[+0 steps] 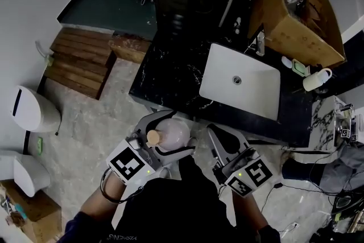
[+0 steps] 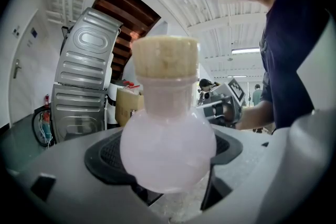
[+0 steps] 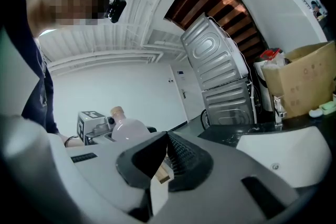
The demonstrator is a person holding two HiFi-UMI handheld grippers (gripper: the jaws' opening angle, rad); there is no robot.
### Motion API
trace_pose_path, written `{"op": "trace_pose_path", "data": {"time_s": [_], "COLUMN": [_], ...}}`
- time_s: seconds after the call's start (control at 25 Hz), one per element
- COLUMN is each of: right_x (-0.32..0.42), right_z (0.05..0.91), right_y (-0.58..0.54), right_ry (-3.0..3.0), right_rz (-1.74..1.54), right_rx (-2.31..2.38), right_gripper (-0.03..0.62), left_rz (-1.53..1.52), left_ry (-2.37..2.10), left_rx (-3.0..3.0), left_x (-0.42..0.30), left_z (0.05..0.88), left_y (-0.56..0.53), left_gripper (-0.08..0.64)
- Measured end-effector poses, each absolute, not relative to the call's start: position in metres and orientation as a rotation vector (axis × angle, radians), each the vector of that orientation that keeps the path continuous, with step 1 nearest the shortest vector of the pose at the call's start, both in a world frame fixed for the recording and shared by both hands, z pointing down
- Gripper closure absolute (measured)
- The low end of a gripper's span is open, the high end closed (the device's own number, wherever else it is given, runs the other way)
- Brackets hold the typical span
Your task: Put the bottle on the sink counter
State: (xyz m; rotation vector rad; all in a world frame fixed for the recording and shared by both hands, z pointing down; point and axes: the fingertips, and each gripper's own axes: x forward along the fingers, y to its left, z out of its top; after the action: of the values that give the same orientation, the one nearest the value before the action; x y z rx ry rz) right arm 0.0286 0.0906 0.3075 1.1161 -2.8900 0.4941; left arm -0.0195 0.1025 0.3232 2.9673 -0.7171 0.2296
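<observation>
- My left gripper is pinching the round corked bottle, lower centre of the head view, short of the counter.
- Right gripper: jaws pressed together, empty.
- Pickup done; set-down beside the sink is what's left.

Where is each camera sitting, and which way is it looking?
Head view: on the person's head, looking steeply down at sink, counter, left gripper holding the bottle, right gripper; arms show.
Left gripper view: on that gripper, tilted up past the bottle at a grey machine; the person's shirt shows.
Right gripper view: over its own shut jaws toward the sink; shirt shows.
All three share the bottle.
</observation>
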Motion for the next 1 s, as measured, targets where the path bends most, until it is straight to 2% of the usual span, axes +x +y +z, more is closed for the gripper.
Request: {"op": "trace_pose_path", "data": {"time_s": [1.0], "right_x": [0.106], "right_z": [0.339], "right_y": [-0.109], "right_ry": [-2.885], "right_rz": [0.508], "right_rx": [1.017], "right_gripper": [0.568], "left_rz": [0.305], "left_ry": [-0.891], "left_rx": [2.867], "left_x": [0.047], "left_z": [0.349], "left_y": [-0.104], "left_gripper": [0.158]}}
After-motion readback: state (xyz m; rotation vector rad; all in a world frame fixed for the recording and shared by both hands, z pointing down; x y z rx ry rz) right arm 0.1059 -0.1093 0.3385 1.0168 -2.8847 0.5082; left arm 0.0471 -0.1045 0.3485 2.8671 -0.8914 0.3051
